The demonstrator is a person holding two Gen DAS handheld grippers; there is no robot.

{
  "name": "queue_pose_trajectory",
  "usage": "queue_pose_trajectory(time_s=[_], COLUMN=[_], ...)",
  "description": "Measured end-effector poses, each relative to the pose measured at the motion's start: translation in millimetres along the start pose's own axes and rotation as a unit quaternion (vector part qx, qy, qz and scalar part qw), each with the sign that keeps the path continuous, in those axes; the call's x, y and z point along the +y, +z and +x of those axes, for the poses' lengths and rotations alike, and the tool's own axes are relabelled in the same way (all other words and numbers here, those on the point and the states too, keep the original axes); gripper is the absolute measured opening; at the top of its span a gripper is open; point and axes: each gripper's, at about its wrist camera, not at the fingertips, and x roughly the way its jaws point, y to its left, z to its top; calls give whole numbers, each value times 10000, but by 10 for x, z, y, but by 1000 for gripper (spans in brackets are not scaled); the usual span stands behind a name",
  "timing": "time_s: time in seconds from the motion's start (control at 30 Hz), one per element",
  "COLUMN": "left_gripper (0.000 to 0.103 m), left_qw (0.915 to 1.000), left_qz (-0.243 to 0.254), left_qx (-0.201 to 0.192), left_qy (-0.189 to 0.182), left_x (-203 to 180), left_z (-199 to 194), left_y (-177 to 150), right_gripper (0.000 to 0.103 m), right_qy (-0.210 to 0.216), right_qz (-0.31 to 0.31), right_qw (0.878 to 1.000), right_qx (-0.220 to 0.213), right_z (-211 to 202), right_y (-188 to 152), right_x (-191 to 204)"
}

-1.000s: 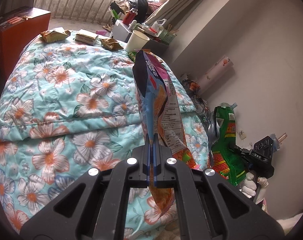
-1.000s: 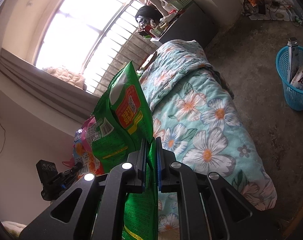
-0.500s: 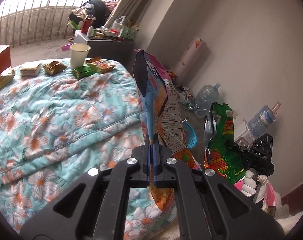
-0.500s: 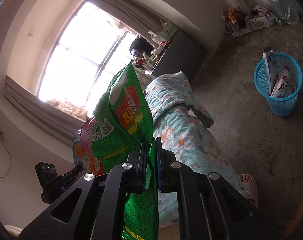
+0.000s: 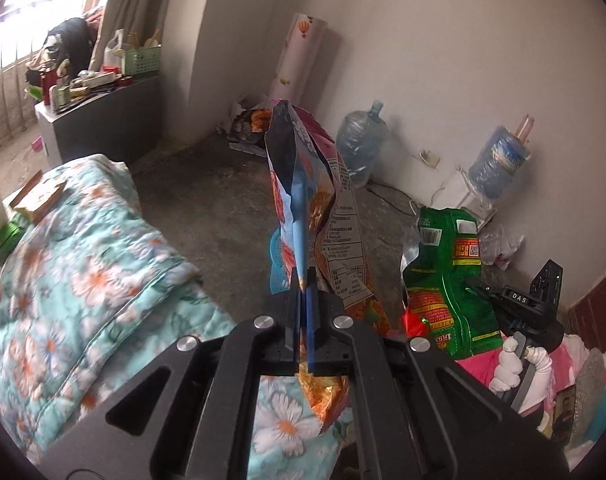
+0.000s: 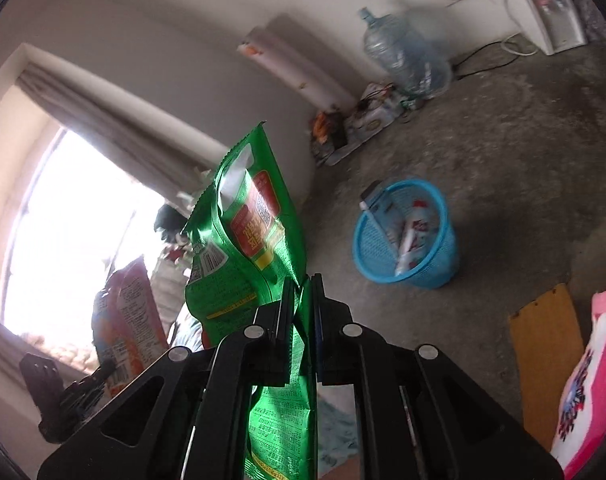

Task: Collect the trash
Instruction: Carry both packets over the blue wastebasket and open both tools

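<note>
while both bags are pinched, carry them over to the blue basket (image 6: 407,234) and let go only once each hangs above its rim. your left gripper (image 5: 303,280) is clenched flat on the orange snack bag (image 5: 315,208), which stands up from the jaws; your right gripper (image 6: 301,284) is clamped on the green snack bag (image 6: 247,232), its top flopping away from the basket. from the right wrist view the basket sits on the concrete floor (image 6: 523,160) ahead, a little beyond the green bag, already holding a tube and a box (so the free space is toward its near side). in the left wrist view only a sliver of the basket shows behind the orange bag, just off the corner of the floral quilt (image 5: 83,280). bring one bag at a time over the opening, tip the gripper down so the bag hangs into the basket, then open. these light bags will likely drift, so release low.
</note>
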Motion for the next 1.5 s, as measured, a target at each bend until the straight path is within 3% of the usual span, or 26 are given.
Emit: queue_pose_trajectory(time_s=[0.13, 0.33, 0.53, 0.67, 0.77, 0.83, 0.9, 1.0, 1.1, 1.2, 1.3, 1.4, 1.5], left_gripper=[0, 0, 0, 0, 0, 0, 0, 0, 0, 0, 0, 1, 2], left_qw=[9989, 9967, 9945, 9926, 9910, 9900, 9888, 9869, 9851, 9820, 9690, 9465, 9038], left_qz=[340, 495, 458, 429, 465, 480, 464, 474, 546, 1047, 1943, 2790, 3828], left_qx=[309, 645, 946, 1132, 1245, 1313, 1403, 1532, 1629, 1556, 1457, 1365, 1153], left_qy=[73, 91, 30, 66, 146, 183, 201, 174, 126, 217, 445, 868, 1527], left_x=[-119, -125, -23, 64, 117, 165, 197, 223, 154, -83, -480, -890, -1270], left_z=[603, 1297, 1745, 1937, 2057, 2125, 2218, 2358, 2540, 2731, 2986, 3347, 3810], left_y=[308, 550, 604, 571, 559, 549, 564, 589, 645, 666, 617, 506, 242], right_gripper=[9, 9, 9, 10, 14, 24, 25, 46, 47, 47, 47, 47, 47], right_qy=[-675, -1516, -1692, -1802, -1808, -1832, -1836, -1693, -1606, -1517, -1539, -1700, -1800], right_qz=[103, 307, 723, 1352, 2025, 2199, 2183, 1957, 1731, 1578, 1462, 1447, 1541], right_qw=[9974, 9875, 9829, 9742, 9618, 9558, 9556, 9645, 9711, 9756, 9772, 9747, 9713], right_qx=[-243, -314, 5, 160, 356, 670, 736, 529, 344, 162, 38, -74, -200], right_z=[294, 1071, 2039, 2682, 3125, 3375, 3435, 3340, 3135, 2799, 2462, 2090, 1807], right_y=[167, 403, 583, 602, 477, 373, 319, 302, 336, 368, 380, 315, 217], right_x=[-160, -412, -785, -1114, -1440, -1552, -1580, -1583, -1607, -1616, -1622, -1630, -1640])
